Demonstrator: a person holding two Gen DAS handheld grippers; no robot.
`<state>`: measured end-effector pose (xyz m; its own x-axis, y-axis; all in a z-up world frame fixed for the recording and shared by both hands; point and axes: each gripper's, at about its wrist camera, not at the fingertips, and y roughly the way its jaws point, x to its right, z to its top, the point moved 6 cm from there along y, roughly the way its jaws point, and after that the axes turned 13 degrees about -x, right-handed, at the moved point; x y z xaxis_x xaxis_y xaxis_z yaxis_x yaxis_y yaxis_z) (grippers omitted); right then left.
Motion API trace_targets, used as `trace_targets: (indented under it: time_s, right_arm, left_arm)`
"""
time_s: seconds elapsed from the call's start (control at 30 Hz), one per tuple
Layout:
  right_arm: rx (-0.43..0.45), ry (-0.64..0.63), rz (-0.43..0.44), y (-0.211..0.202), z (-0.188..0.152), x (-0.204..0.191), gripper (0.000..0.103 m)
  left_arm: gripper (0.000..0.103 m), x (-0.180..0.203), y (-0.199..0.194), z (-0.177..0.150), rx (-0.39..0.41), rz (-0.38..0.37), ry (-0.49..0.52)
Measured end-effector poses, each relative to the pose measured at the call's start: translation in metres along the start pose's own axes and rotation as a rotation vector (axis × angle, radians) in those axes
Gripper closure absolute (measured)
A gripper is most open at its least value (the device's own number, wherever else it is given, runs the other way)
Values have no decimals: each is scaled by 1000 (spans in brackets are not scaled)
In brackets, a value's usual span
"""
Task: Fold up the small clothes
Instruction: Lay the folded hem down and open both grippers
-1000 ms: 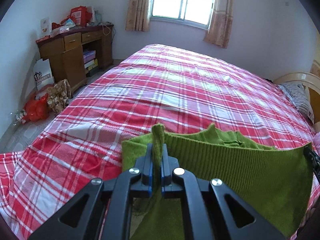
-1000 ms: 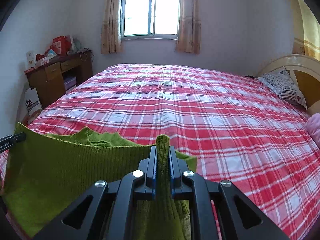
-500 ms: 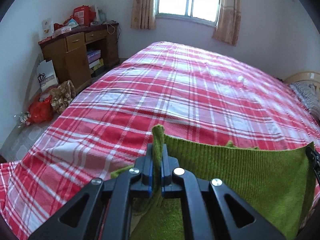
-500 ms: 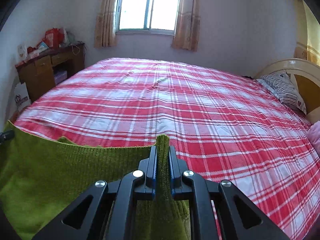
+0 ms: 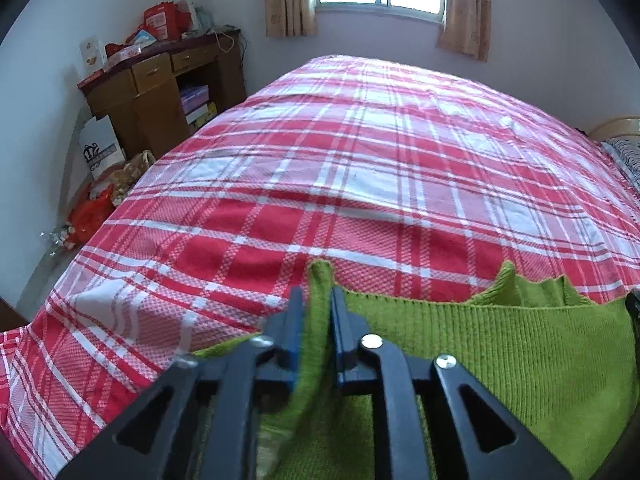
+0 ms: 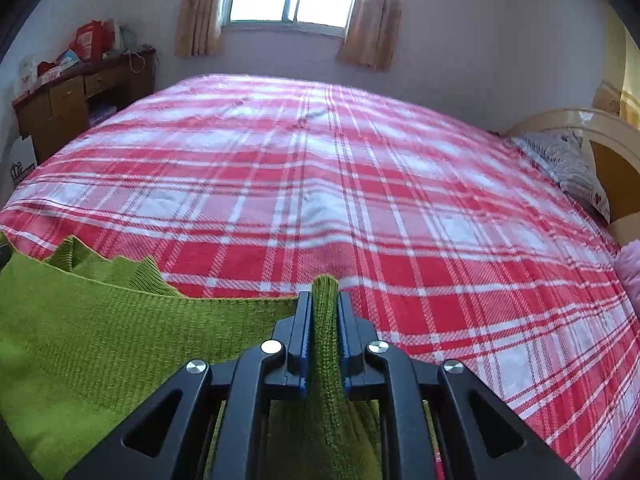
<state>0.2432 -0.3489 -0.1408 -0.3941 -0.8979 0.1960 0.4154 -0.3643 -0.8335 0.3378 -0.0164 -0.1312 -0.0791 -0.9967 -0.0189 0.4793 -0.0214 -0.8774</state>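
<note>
A green knit garment [image 5: 500, 352] hangs stretched between my two grippers, low over the red plaid bed [image 5: 360, 160]. In the left wrist view my left gripper [image 5: 318, 300] has its jaws opening. A corner of the garment stands loose in the gap between them. In the right wrist view my right gripper [image 6: 324, 300] is beginning to open, but its pads still pinch the garment's other corner [image 6: 325, 320]. The rest of the garment [image 6: 100, 328] spreads out to the left, and its lower part is hidden under the grippers.
The plaid bed [image 6: 360, 180] stretches far ahead. A wooden desk [image 5: 160, 84] with clutter stands at the left wall, with bags [image 5: 92, 208] on the floor beside it. A pillow [image 6: 568, 164] and a headboard [image 6: 600, 128] lie at the right.
Both grippers have come down and forward towards the bed with the garment. The left jaws, which were pinched on the corner, now stand apart around it.
</note>
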Motion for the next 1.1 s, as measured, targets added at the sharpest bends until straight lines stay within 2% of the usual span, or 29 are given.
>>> trace_targets:
  time_s: [0.03,0.07,0.1,0.13,0.23,0.27,0.3,0.33,0.37,0.47,0.53,0.6,0.67,0.73,0.83,0.93,1.0,1.1]
  right_arm:
    - [-14,10,2,3,0,2,90]
    - [-25,25,13,5,0,5,90]
    - [-35,45,27,8,-1,9,90]
    - [-44,64,40,9,-1,13,90]
    - [-47,122,94,11,-3,22,86]
    - [-32,137,111,8,-4,25,86]
    - [-9,151,129,3,-4,28,86]
    - [25,164,147,-5,-4,32,85]
    - [96,191,142,-24,-6,40,85]
    - [274,231,92,-85,-23,55,85]
    - [310,193,122,-112,-39,51,85]
    - [277,114,177,-128,-64,36,85]
    - [189,50,292,-136,-100,17,85]
    - [130,11,354,-138,-129,5,85]
    - [45,-63,348,-129,-166,-15,85]
    - [-40,-114,303,-109,-191,-24,85]
    - [-21,-122,281,-111,-200,-22,85]
    - [-24,-122,264,-114,-211,-16,85]
  left_arm:
    - [69,-1,2,1,-6,14,-10]
    - [58,-5,3,1,-10,34,-30]
    - [53,-9,2,2,-12,33,-46]
    - [53,-10,1,1,-13,19,-50]
    - [49,-10,-14,-3,-6,0,-19]
    - [40,-10,-23,-7,4,19,0]
    - [31,-10,-33,-11,20,29,22]
    - [28,-11,-41,-15,35,25,37]
    - [26,-10,-53,-22,56,14,57]
    - [26,-13,-77,-45,75,-4,110]
    - [26,-17,-88,-62,82,-5,123]
    - [26,-17,-98,-85,91,-11,133]
    - [26,-13,-106,-104,106,-22,139]
    - [26,-7,-112,-123,128,-32,154]
    - [25,4,-112,-149,130,-46,175]
    - [25,8,-91,-160,58,-19,179]
    - [25,4,-82,-165,42,14,163]
    - [24,-1,-83,-169,72,40,183]
